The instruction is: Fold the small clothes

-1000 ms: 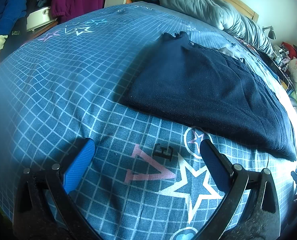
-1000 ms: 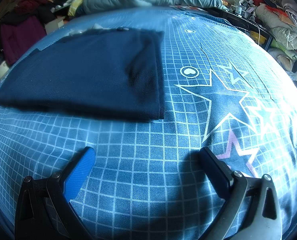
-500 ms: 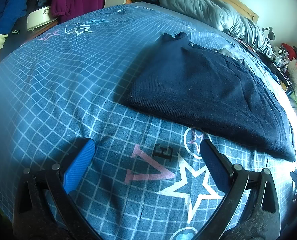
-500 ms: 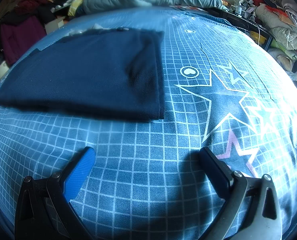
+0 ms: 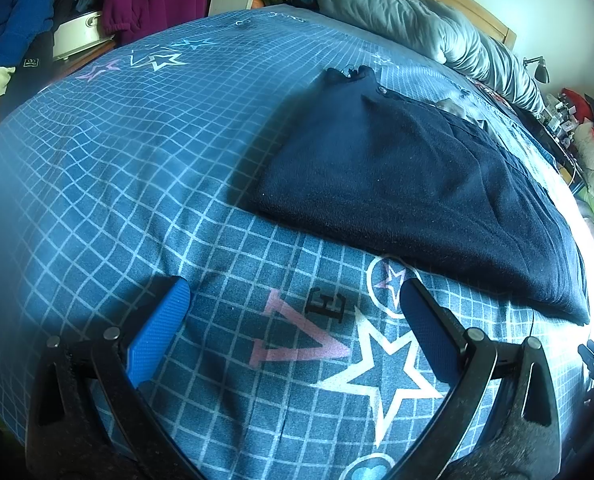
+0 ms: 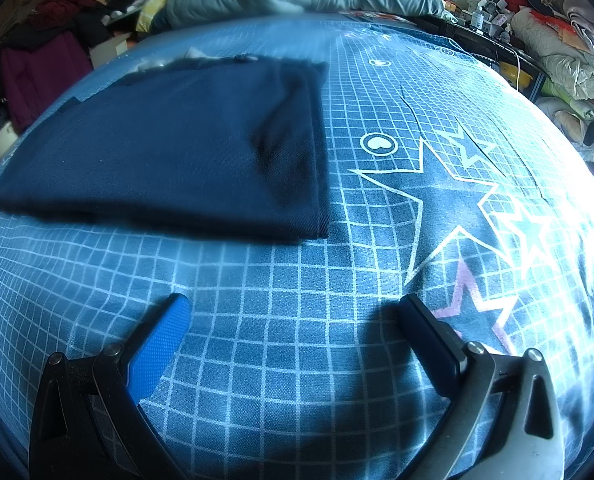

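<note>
Navy knit, the folded garment (image 5: 409, 184) lies flat on your blue grid-and-star bedspread (image 5: 137, 152), ahead of both grippers and touching neither. Your left gripper (image 5: 293, 300) hangs with its jaws spread wide and nothing between them, just short of the garment's near edge. Your right gripper (image 6: 293, 312) is likewise spread and empty, the garment (image 6: 177, 148) ahead to its left.

Navy garment (image 5: 409, 184); blue bedsheet (image 5: 137, 152), white grid, stars; grey duvet (image 5: 417, 28).
</note>
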{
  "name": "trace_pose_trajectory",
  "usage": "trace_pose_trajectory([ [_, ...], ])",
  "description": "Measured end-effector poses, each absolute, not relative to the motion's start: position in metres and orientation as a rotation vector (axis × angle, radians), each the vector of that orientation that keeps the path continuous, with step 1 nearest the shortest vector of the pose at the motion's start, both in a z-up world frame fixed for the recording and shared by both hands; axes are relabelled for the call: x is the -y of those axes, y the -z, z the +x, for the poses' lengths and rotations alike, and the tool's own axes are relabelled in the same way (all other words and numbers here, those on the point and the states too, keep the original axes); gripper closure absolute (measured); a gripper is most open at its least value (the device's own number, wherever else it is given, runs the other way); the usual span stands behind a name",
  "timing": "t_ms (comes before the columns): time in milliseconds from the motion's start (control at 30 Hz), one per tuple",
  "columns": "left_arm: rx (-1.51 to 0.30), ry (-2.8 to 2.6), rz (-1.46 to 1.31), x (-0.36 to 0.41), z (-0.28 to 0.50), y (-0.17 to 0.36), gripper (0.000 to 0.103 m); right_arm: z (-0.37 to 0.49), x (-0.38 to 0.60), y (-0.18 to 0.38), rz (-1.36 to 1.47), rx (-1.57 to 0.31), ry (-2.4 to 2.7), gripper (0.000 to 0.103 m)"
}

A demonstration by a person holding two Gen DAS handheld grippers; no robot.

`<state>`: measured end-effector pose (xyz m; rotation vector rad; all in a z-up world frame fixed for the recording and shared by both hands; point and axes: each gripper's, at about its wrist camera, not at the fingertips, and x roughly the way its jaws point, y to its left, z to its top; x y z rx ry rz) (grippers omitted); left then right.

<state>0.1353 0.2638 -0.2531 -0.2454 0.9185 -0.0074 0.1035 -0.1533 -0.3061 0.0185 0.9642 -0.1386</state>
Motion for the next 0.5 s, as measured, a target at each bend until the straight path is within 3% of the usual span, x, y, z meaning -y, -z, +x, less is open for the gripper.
trace_pose_trajectory([
  [500,-0.920,0.006,-0.244,-0.2633,0.1356,0.2531,0.000,0.1033,0.1530,0.3062,0.019,-0.963,0.136,0.000],
])
